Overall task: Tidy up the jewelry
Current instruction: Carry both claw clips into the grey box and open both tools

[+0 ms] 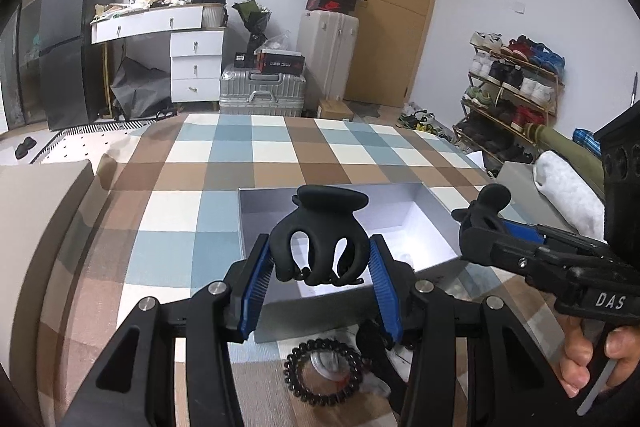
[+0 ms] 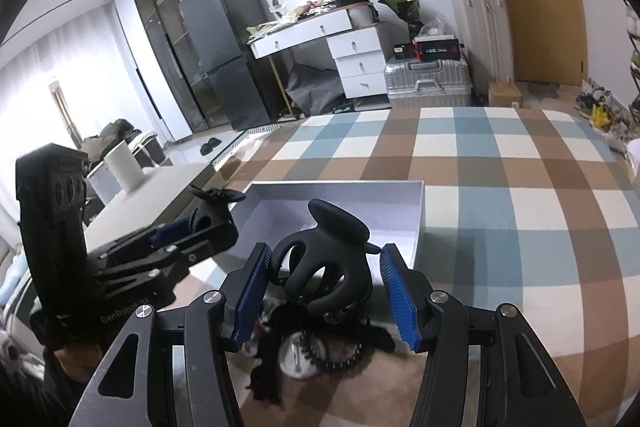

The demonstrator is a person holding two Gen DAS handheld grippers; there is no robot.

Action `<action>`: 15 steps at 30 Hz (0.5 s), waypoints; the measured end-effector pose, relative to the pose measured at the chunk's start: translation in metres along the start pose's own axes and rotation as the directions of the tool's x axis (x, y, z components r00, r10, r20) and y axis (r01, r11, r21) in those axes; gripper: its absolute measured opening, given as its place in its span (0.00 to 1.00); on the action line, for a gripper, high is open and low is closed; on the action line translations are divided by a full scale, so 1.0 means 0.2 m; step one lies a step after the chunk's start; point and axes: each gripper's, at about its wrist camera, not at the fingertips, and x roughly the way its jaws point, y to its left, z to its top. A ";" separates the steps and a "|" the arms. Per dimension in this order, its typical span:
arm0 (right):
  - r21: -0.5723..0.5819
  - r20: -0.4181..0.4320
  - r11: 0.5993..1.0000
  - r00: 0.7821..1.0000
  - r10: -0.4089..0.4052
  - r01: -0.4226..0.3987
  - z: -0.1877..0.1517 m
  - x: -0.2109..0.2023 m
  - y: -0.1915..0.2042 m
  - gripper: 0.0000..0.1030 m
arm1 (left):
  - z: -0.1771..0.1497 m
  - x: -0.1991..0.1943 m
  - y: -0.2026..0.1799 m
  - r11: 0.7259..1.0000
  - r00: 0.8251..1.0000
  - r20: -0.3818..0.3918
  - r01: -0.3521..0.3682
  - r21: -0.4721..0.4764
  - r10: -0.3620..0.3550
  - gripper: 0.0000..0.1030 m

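Two black plastic claw clips ride in my jaws, one each, both held above the near edge of the open grey cardboard box (image 1: 436, 223) on the blue, brown and cream checked cloth (image 1: 224, 163). My left gripper (image 1: 320, 267) is clamped on its rounded black claw clip (image 1: 318, 247), teeth toward me, hinge tab pointing ahead over the box. My right gripper (image 2: 326, 277) grips the second black claw clip (image 2: 320, 267), tilted, just short of the box wall. A black beaded bracelet (image 1: 320, 371) lies below. Lettering reads "DAS" and "Genrobot".

Black hair clips (image 1: 318, 239) (image 2: 320, 259) — over open box (image 1: 436, 235)
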 end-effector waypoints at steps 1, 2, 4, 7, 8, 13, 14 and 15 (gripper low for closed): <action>0.007 -0.001 1.000 1.000 0.001 -0.001 0.01 0.01 0.00 0.54 | 0.00 0.00 0.00 1.000 1.000 0.002 -0.002 -0.001 0.002 0.41; 0.014 -0.003 1.000 1.000 0.003 -0.003 0.01 0.02 -0.01 0.54 | -0.01 0.00 0.00 1.000 1.000 0.002 -0.004 -0.003 0.004 0.41; 0.025 -0.005 1.000 1.000 0.003 -0.003 0.02 0.04 -0.01 0.54 | -0.02 0.01 0.00 1.000 1.000 -0.001 -0.001 -0.009 0.001 0.41; 0.030 -0.011 1.000 1.000 -0.004 0.004 0.04 0.07 -0.02 0.54 | -0.02 0.01 -0.01 1.000 1.000 -0.004 -0.008 -0.001 0.008 0.41; 0.032 -0.013 0.999 1.000 -0.004 0.005 0.04 0.08 -0.02 0.54 | -0.02 0.00 -0.01 1.000 1.000 -0.001 -0.014 0.004 0.014 0.41; 0.044 -0.028 0.999 1.000 -0.012 0.013 0.04 0.12 -0.03 0.54 | -0.01 0.01 -0.04 1.000 1.000 -0.008 -0.020 0.015 0.020 0.41; 0.046 -0.028 0.999 1.000 -0.013 0.014 0.04 0.13 -0.03 0.54 | -0.01 0.02 -0.04 1.000 1.000 -0.010 -0.021 0.018 0.022 0.41; 0.048 -0.029 0.999 0.999 -0.013 0.014 0.04 0.13 -0.03 0.54 | -0.02 0.02 -0.05 1.000 1.000 -0.010 -0.022 0.020 0.022 0.41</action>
